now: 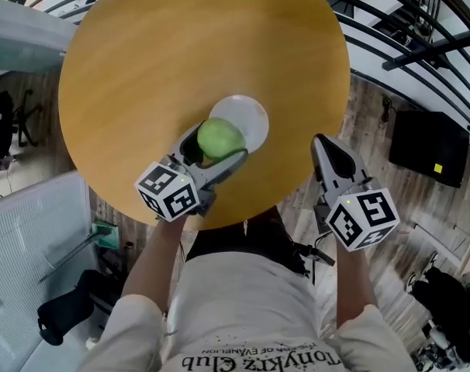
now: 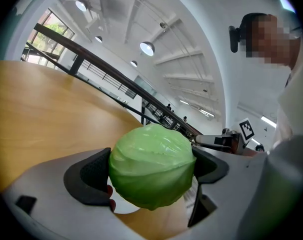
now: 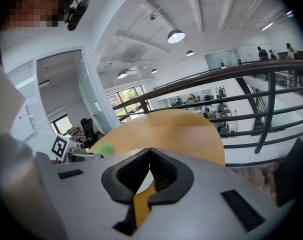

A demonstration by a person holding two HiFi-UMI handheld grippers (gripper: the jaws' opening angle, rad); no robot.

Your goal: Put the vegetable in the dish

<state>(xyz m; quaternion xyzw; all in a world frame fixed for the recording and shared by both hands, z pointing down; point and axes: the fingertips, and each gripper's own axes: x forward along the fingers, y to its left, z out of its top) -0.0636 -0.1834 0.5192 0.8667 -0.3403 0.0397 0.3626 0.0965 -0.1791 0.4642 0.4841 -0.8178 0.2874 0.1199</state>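
1. Seen from the head view, a round wooden table [image 1: 181, 60] fills the upper part of the scene. The person's pale shirt and both forearms are at the bottom.
2. A small white dish [image 1: 249, 115] sits on the table, toward the near edge.
3. The left hand-held gripper [image 1: 218, 146] reaches in from the lower left. Its jaws pinch a round, pale green cabbage [image 1: 219, 134] from either side.
4. The cabbage is over the near-left part of the dish and covers that part of the rim. Whether it touches the dish cannot be told.
5. In the left gripper view, the cabbage [image 2: 152, 165] fills the gap between the jaws, with the dark pads [image 2: 90, 176] pressed against its sides. A sliver of the white dish [image 2: 124, 205] shows just beneath it, and the tabletop [image 2: 46, 109] stretches away to the left.
6. The right hand-held gripper [image 1: 328, 149] is well apart from the dish, with its tip at the table's near-right edge. The marker cube and the rest of its body are over the wood-plank floor [image 1: 374, 122].
7. In the right gripper view, the right hand-held gripper [image 3: 150, 170] has its jaws pressed together with nothing between them. Beyond them lies the table [image 3: 176, 126], and the green cabbage [image 3: 105, 149] shows small at the left.
8. A black railing [image 3: 251, 74] curves behind the table.
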